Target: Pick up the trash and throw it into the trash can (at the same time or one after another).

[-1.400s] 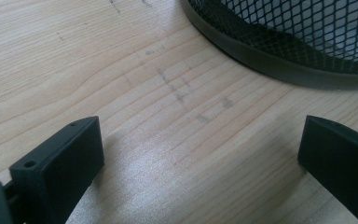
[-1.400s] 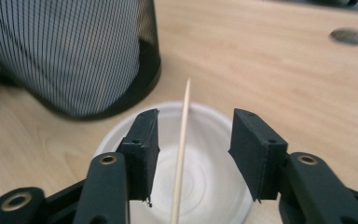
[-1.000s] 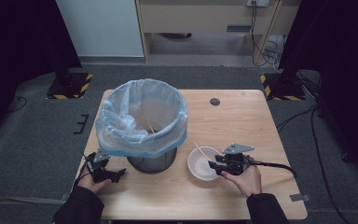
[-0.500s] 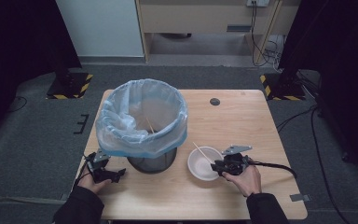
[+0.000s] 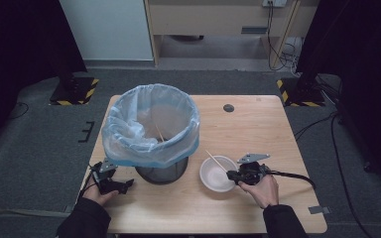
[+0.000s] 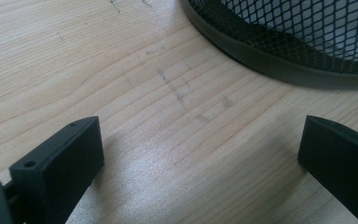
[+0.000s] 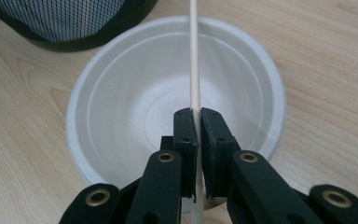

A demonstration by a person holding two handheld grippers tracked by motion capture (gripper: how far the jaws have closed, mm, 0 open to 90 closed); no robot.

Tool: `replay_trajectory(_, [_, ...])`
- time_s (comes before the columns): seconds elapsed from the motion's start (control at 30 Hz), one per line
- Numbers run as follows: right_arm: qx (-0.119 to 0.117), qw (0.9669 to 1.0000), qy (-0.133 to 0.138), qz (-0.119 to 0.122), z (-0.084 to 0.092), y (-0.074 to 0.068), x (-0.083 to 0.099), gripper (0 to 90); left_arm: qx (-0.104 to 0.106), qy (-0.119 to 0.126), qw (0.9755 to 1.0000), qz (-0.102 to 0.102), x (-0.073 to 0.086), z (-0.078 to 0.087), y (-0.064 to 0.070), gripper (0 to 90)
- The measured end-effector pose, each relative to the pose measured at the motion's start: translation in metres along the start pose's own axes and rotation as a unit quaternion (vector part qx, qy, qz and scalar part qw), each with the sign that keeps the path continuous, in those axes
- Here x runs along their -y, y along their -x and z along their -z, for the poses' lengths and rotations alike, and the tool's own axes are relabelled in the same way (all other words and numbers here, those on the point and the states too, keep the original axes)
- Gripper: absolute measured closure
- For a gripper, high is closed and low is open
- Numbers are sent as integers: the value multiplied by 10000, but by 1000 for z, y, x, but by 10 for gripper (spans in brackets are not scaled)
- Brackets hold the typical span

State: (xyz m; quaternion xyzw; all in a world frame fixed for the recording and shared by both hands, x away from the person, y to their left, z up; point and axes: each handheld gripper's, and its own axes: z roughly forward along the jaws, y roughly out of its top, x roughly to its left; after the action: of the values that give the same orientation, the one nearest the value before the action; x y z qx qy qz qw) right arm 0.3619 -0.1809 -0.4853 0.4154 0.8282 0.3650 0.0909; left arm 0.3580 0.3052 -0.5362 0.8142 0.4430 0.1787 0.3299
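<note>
Both hands rest low near the front edge of the wooden surface (image 5: 258, 124): the left hand (image 5: 96, 193) toward the front-left corner, the right hand (image 5: 264, 189) right of centre. The left claw (image 6: 200, 154) lies on the wood with jaws spread wide, holding nothing, just beside the base of the black mesh bin (image 6: 279, 42), which is lined with a pale blue bag (image 5: 151, 126). The right claw (image 7: 196, 130) is pinched on a thin wooden stick (image 7: 194, 60) that runs over the empty white bowl (image 7: 121, 107), which stands between bin and right hand
</note>
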Motion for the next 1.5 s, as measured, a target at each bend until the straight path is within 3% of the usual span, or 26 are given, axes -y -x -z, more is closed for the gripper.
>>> replay_trajectory(0.33, [43,9978,629,-185,15,5,-7,859,0,-1,10000,-1,0,0,0,0])
replay_trajectory(0.5, [101,9941,1036,-298,24,8,-10,859,1,0,10000,1,0,0,0,0])
replay_trajectory(0.7, [185,9874,1514,-417,36,13,-14,859,0,-1,10000,0,0,0,0,0])
replay_trajectory(0.87, [216,9794,1932,-544,47,17,-16,859,0,-1,10000,0,0,0,0,0])
replay_trajectory(1.2, [167,9594,2707,-774,73,28,-21,859,0,0,10000,0,0,0,0,0])
replay_trajectory(1.3, [214,9522,2940,-801,83,31,-22,859,0,-1,10000,-1,0,0,0,0])
replay_trajectory(1.5, [257,9408,3281,-806,96,34,-27,859,0,0,10000,1,0,0,0,0])
